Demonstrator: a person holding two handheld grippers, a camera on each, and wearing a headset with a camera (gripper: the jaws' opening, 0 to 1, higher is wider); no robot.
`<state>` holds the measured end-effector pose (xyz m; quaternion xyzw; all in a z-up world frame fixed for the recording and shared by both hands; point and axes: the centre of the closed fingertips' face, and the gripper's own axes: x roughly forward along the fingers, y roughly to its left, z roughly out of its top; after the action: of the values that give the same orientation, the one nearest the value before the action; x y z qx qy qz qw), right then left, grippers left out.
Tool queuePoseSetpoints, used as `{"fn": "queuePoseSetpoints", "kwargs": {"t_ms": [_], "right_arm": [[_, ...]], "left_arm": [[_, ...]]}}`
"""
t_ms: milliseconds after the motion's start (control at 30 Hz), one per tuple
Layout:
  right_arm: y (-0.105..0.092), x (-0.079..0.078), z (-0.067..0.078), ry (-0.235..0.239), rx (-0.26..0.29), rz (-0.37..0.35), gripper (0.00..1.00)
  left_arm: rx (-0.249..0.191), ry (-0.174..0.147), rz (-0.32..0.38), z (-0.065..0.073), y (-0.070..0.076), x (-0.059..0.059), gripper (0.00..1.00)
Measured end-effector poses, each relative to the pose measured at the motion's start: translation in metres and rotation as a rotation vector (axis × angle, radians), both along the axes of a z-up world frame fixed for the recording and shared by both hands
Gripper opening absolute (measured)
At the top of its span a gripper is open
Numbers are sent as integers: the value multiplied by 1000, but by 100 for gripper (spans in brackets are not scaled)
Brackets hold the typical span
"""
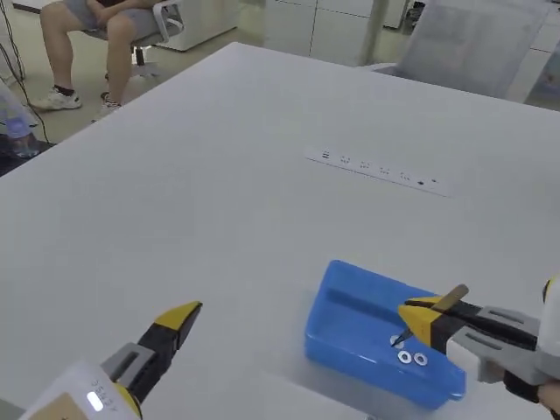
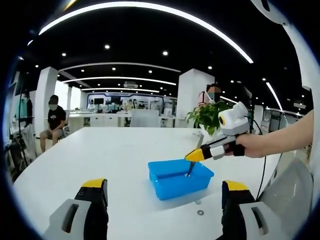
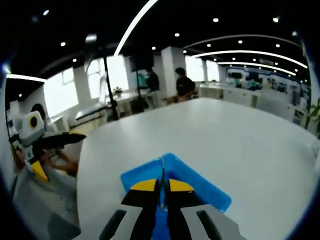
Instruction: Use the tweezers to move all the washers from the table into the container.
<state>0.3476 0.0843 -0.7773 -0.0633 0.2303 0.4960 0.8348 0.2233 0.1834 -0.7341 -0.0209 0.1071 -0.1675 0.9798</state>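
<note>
A blue container (image 1: 367,328) stands on the white table (image 1: 219,201) at the near right; two washers (image 1: 411,357) lie inside it. My right gripper (image 1: 418,317) hangs over it, shut on the tweezers (image 1: 402,337), whose tips point down into the container (image 3: 200,185). The tweezers (image 3: 162,172) run as a thin line between the shut yellow jaws. My left gripper (image 1: 188,313) hovers at the near left, jaws wide apart and nothing between them. In the left gripper view, two more washers (image 2: 199,207) lie on the table in front of the container (image 2: 177,180).
A flush socket strip (image 1: 376,171) is set into the table's far side. A person sits on a chair (image 1: 131,26) beyond the far left corner, and a water bottle (image 1: 19,136) stands off the left edge. A grey chair (image 1: 477,44) is at the back right.
</note>
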Motion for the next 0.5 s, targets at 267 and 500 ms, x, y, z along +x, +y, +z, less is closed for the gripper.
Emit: {"fn": "queuePoseSetpoints", "kwargs": {"t_ms": [267, 500], "right_arm": [[4, 9, -21, 35, -31, -3, 3], [6, 9, -23, 44, -34, -1, 3]], "left_arm": [[-2, 1, -3, 0, -1, 0, 96], [-3, 3, -4, 0, -1, 0, 96]]}}
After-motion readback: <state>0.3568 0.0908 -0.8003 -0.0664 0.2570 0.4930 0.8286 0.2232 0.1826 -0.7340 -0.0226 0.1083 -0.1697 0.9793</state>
